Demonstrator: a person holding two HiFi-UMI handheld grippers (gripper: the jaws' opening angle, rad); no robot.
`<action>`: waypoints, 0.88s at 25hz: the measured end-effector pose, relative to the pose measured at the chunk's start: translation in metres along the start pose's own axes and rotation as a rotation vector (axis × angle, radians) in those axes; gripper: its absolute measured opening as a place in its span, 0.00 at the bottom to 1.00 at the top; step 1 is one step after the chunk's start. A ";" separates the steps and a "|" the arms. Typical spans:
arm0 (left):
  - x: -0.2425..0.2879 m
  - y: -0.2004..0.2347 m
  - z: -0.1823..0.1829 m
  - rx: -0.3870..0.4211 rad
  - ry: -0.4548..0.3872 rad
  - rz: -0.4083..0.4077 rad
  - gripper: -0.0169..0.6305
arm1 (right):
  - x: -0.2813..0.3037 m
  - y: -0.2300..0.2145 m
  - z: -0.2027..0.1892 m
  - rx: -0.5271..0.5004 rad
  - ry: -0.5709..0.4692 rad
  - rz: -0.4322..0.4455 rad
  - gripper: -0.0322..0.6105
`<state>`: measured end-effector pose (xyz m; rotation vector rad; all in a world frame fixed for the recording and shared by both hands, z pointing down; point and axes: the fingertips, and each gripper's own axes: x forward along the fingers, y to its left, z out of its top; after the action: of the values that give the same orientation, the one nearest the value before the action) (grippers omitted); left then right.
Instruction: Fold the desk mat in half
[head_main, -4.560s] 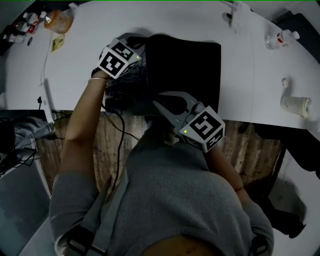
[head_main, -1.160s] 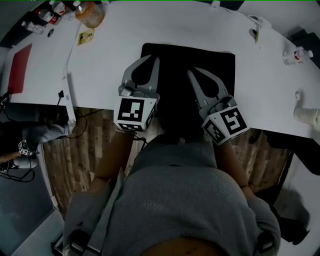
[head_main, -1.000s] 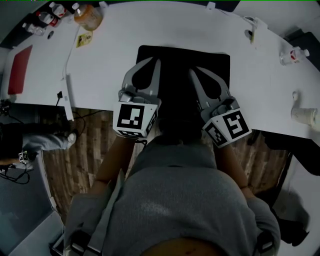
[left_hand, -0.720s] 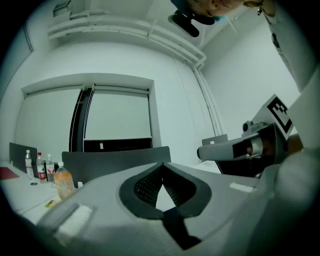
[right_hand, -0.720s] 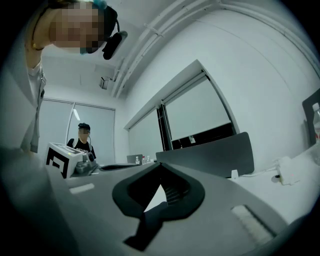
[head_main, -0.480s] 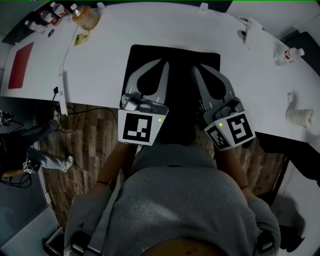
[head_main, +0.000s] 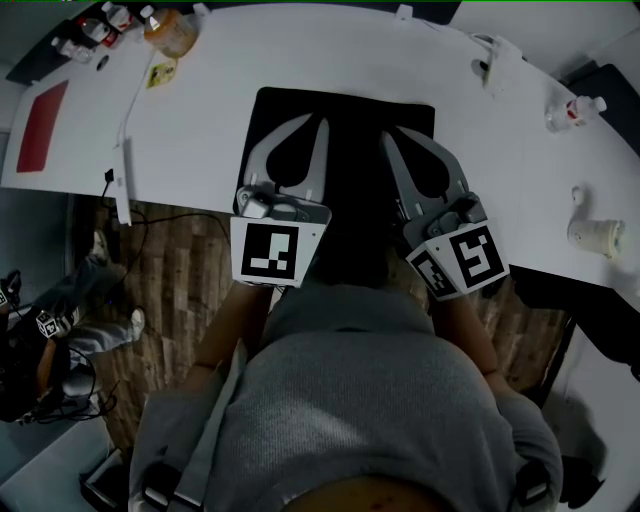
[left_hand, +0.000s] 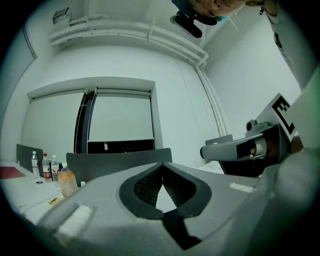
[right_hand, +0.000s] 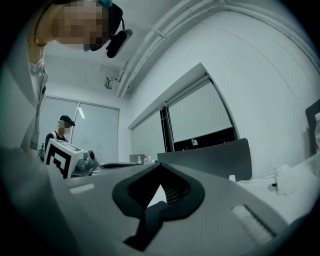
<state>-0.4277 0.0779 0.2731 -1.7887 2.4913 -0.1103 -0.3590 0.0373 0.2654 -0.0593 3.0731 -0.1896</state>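
Mat: black rectangular desk mat (head_main: 350, 108) flat on white table (head_main: 300, 50), 12 o'clock of the person.
Left gripper (head_main: 320, 124): jaws pressed together, empty, over mat's 9 o'clock half.
Right gripper (head_main: 385, 138): jaws pressed together, empty, over mat's 3 o'clock half.

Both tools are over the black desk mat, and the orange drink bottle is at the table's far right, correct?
No: the head view shows the orange drink bottle at the far left of the table. The left tool and right tool are indeed over the black desk mat.
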 end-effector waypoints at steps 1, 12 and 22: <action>0.000 0.000 0.000 -0.001 -0.001 0.001 0.02 | 0.000 0.000 0.001 -0.002 -0.001 0.001 0.05; 0.003 -0.001 0.005 0.001 -0.004 0.003 0.02 | -0.002 -0.003 0.004 -0.008 -0.008 0.000 0.05; 0.004 -0.004 0.008 0.005 -0.014 -0.004 0.02 | -0.005 -0.004 0.003 -0.013 -0.005 -0.009 0.05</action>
<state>-0.4239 0.0729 0.2651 -1.7861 2.4760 -0.1045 -0.3541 0.0334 0.2627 -0.0744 3.0696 -0.1694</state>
